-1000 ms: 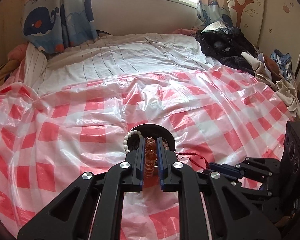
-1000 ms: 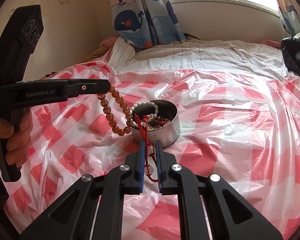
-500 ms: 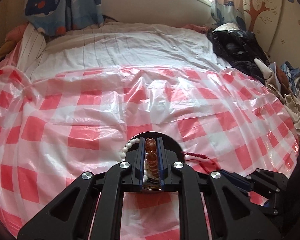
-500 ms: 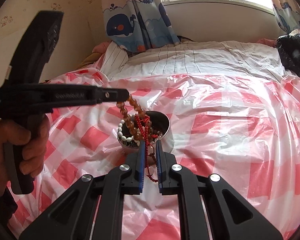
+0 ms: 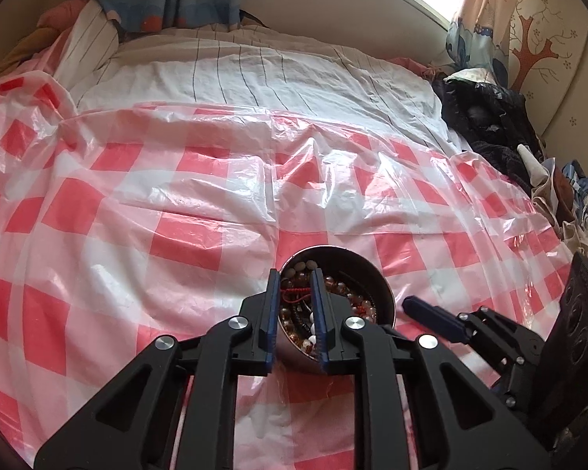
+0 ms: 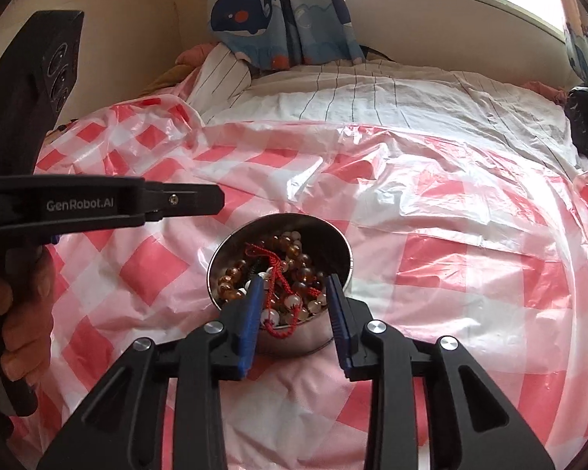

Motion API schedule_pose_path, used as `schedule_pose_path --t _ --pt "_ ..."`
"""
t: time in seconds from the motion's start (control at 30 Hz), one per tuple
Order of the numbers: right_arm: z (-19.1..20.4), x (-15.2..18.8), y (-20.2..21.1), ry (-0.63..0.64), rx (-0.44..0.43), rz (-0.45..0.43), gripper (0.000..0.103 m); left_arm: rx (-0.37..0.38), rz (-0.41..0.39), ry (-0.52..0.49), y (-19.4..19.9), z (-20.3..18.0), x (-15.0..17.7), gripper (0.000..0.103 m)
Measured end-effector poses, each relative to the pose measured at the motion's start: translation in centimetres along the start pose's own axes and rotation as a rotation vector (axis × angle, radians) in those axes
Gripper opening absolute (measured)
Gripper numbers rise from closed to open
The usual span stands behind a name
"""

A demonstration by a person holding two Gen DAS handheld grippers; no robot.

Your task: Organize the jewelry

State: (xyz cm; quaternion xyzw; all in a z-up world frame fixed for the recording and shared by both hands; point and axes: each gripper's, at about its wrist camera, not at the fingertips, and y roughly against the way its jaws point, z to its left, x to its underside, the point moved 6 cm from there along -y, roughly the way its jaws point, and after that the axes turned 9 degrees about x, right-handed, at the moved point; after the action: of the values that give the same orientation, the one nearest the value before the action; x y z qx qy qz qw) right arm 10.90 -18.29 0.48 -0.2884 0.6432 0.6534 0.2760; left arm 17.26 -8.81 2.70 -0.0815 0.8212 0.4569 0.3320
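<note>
Left gripper (image 5: 296,280) and right gripper (image 6: 294,284) jaws just opened, now spread and empty, amber and red-cord bead strands (image 6: 278,270) released into round steel tin (image 6: 333,244), on glossy red-and-white checked plastic sheet (image 6: 431,203).

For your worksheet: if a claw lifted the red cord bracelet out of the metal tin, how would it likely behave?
The red cord bracelet would probably go limp and dangle: it lies in loose loops. Likely light, being thin cord. It may drag the amber beads tangled with it in the metal tin.
</note>
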Motion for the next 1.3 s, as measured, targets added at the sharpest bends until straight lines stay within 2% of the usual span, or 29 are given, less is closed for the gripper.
schedule_pose_path --t 0.07,0.23,0.43,0.77,0.87,1.17,1.3 --pt "-0.5 0.1 1.2 -0.003 0.009 -0.019 0.036 -0.030 0.001 -0.028 0.5 -0.7 0.8 0.033" --pt "-1.1 2.4 3.9 0.003 0.039 -0.020 0.043 -0.115 0.022 -0.117 1.7 -1.9 4.0 0.044" --pt "-1.3 6.7 5.8 -0.015 0.057 0.037 0.054 -0.221 0.034 -0.189 3.1 -2.7 8.0 0.058" --pt "-0.8 10.7 5.5 -0.050 0.084 0.128 0.059 -0.259 0.052 -0.201 3.9 -2.9 11.6 0.072" --pt "-0.8 11.1 5.5 -0.058 0.094 0.131 0.064 -0.274 0.053 -0.201 3.9 -2.7 12.0 0.075" --pt "-0.6 12.3 6.1 -0.074 0.141 0.131 0.067 -0.289 0.051 -0.154 4.2 -1.7 13.4 0.082" --pt "-0.4 12.8 6.4 -0.069 0.167 0.135 0.069 -0.288 0.079 -0.128 3.5 -1.0 14.4 0.084"
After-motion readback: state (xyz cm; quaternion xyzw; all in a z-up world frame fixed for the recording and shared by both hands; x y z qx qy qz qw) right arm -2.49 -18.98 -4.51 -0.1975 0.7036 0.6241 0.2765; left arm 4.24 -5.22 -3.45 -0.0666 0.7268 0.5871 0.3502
